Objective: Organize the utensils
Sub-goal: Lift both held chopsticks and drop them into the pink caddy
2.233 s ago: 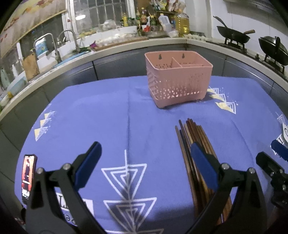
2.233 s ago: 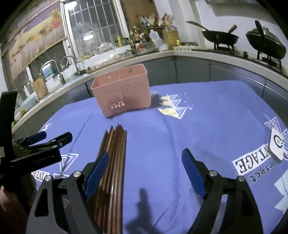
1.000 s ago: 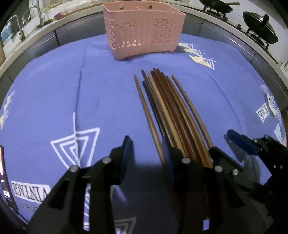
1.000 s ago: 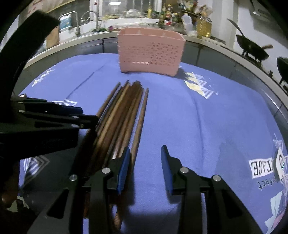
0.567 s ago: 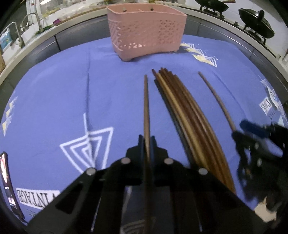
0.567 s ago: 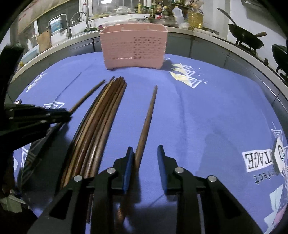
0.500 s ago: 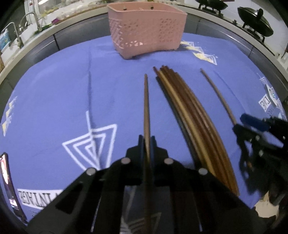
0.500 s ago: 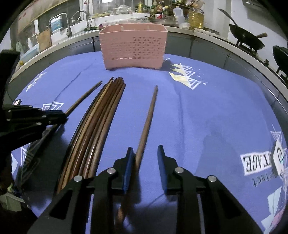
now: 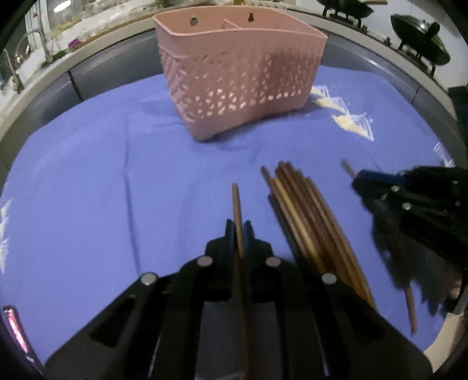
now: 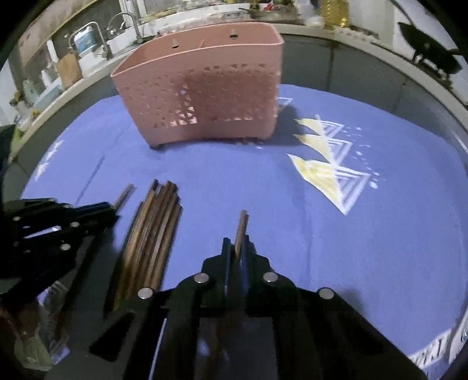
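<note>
Since a second ago, left gripper (image 9: 237, 231) and right gripper (image 10: 235, 248) have each clamped one chopstick (image 9: 236, 201), carrying them from the bundle (image 9: 307, 210) on the worktop (image 9: 117, 175) toward the basket (image 9: 234, 73).

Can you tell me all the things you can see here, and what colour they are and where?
Basket: one, pink, with holes, at the far side of the cloth.
Cloth: one, blue with white and yellow triangles, over the table.
Loose chopsticks: a bundle, brown, lying on the cloth between the two tools.
Held chopsticks: two, brown, one in the left tool, one in the right.
Woks: two, black, far right on the stove.
Taps: silver, far left counter.
Left tool: black, shut.
Right tool: black, shut.
</note>
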`<state>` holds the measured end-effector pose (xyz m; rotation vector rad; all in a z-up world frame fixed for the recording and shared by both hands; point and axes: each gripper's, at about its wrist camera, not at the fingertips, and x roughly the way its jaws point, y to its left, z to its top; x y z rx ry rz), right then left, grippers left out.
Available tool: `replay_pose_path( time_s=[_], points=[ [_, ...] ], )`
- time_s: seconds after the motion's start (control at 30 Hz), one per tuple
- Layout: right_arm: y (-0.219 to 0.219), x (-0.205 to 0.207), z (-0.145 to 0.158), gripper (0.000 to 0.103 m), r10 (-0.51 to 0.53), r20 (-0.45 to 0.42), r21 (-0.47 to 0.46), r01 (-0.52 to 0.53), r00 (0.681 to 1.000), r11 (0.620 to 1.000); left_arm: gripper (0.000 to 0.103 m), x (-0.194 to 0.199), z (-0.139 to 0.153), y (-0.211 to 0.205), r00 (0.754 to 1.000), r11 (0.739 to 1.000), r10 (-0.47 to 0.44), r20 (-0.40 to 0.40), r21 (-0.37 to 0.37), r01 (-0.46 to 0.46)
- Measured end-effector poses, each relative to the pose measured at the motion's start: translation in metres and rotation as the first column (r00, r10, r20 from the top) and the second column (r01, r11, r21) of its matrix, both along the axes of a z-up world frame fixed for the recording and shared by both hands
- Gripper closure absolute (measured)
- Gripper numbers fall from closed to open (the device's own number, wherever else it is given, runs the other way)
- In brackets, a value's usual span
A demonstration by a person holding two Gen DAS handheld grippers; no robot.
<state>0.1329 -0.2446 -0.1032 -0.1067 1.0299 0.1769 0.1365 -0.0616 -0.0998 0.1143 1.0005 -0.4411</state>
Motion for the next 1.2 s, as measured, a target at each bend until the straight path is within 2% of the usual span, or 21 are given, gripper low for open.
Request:
replay_pose_path(
  time_s=[0.07,0.13,0.27,0.43,0.63,0.8,0.9,1.0,1.07,1.13,1.2],
  points=[
    [-0.001,0.003,0.003,0.098,0.014,-0.018,0.045,-0.014,1.000,0.999,0.098,0.005,0.003,0.004,1.000,0.999,0.006,-0.029,-0.040,-0.007],
    [-0.001,-0.004,0.016,0.098,0.027,0.009,0.096,-0.028,1.000,0.995,0.098,0.001,0.017,0.011,1.000,0.996,0.003,-0.007,-0.090,-0.004],
    [0.003,-0.029,0.054,0.098,0.070,0.141,0.182,-0.096,0.988,0.979,0.098,-0.013,0.067,0.033,0.997,0.976,0.009,0.083,-0.216,0.009],
    [0.013,-0.053,0.109,0.098,0.095,0.329,0.233,-0.178,0.939,0.956,0.098,-0.036,0.129,0.048,0.978,0.944,0.020,0.207,-0.326,0.050],
    [0.019,-0.048,0.163,0.098,0.069,0.483,0.256,-0.216,0.873,0.942,0.098,-0.042,0.190,0.057,0.947,0.923,0.049,0.317,-0.376,0.078],
    [0.029,-0.015,0.215,0.098,0.048,0.569,0.250,-0.228,0.821,0.941,0.098,-0.021,0.255,0.062,0.897,0.921,0.111,0.428,-0.383,0.069],
    [0.040,0.010,0.247,0.098,0.021,0.644,0.222,-0.212,0.765,0.952,0.098,0.002,0.284,0.063,0.865,0.925,0.158,0.476,-0.378,0.039],
    [0.050,0.039,0.263,0.098,-0.030,0.711,0.212,-0.173,0.703,0.962,0.098,0.027,0.298,0.059,0.835,0.930,0.207,0.510,-0.367,-0.007],
    [0.056,0.056,0.258,0.098,-0.047,0.734,0.187,-0.136,0.678,0.973,0.098,0.045,0.292,0.054,0.831,0.935,0.227,0.507,-0.351,-0.041],
    [0.063,0.072,0.242,0.098,-0.048,0.740,0.156,-0.103,0.671,0.982,0.098,0.056,0.276,0.050,0.832,0.940,0.234,0.503,-0.334,-0.063],
    [0.068,0.083,0.215,0.098,-0.046,0.730,0.132,-0.075,0.682,0.988,0.098,0.066,0.253,0.044,0.835,0.949,0.240,0.495,-0.303,-0.092]
  ],
)
